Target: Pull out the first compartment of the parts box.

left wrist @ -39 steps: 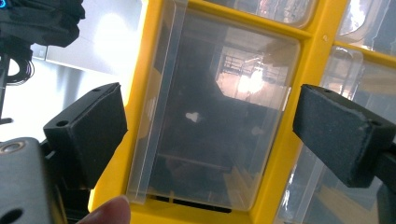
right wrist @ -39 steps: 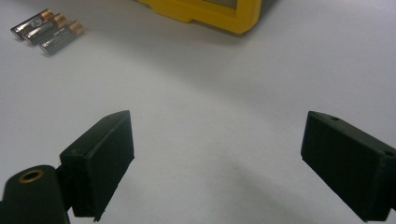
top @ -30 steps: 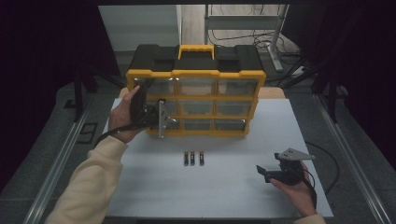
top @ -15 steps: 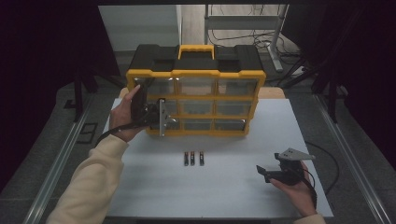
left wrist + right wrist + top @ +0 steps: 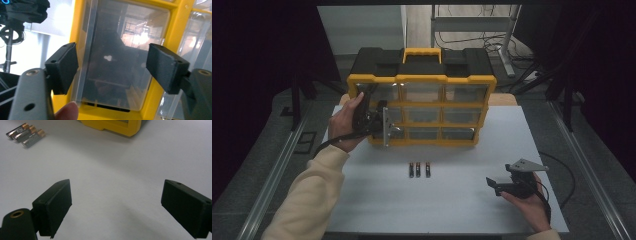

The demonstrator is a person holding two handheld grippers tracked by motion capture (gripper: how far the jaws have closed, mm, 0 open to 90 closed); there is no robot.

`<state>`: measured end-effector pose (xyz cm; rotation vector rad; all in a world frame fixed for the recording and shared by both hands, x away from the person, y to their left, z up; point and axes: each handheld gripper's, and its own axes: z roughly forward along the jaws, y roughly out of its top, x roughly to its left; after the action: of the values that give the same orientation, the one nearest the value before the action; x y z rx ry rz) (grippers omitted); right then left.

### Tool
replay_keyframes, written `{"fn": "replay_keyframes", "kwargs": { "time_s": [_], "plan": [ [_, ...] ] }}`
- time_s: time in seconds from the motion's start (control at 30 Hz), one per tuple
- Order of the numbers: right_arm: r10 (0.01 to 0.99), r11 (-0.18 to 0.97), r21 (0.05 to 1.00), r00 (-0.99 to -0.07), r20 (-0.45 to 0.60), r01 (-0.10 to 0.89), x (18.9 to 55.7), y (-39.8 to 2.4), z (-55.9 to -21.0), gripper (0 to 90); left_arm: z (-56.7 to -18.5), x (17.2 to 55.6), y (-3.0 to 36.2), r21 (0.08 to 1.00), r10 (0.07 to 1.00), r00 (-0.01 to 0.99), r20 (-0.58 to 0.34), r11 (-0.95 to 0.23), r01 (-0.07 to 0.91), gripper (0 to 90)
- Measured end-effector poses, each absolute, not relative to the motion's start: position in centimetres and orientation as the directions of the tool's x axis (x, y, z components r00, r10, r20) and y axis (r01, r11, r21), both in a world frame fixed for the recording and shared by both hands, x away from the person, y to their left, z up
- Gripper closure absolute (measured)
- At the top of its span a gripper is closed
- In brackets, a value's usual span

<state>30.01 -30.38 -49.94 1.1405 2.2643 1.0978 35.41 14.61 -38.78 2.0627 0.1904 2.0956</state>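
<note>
The left gripper (image 5: 110, 67), jaws apart and just closing, is held at the clear plastic drawer (image 5: 120, 55) in the yellow-framed organiser's (image 5: 422, 107) left column, apparently to grasp it; nothing is clamped yet. The right gripper (image 5: 115, 207) is rested wide open nearby.

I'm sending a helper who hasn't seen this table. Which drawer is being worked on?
Find the yellow organizer standing at the table's far edge. The clear drawer is in its leftmost column, where the left hand-held gripper points. Unlike its neighbours, it sits between that gripper's open jaws, untouched.
</note>
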Motion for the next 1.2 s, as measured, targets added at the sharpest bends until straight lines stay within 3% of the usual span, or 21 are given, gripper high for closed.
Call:
{"fn": "replay_keyframes", "kwargs": {
  "time_s": [0.6,1.2],
  "plan": [
    [0.797,0.371,0.777,-0.604,0.015,0.509,30.07,-30.36,-50.04,10.1,-38.69,35.26,14.89,0.178,0.181,-0.058,0.982,-0.983,-0.055,41.9],
    [0.798,0.37,0.778,-0.603,0.014,0.508,30.05,-30.39,-50.01,10.1,-38.73,35.21,15.05,0.127,0.132,-0.133,0.982,-0.991,-0.049,62.0]
  ]
}}
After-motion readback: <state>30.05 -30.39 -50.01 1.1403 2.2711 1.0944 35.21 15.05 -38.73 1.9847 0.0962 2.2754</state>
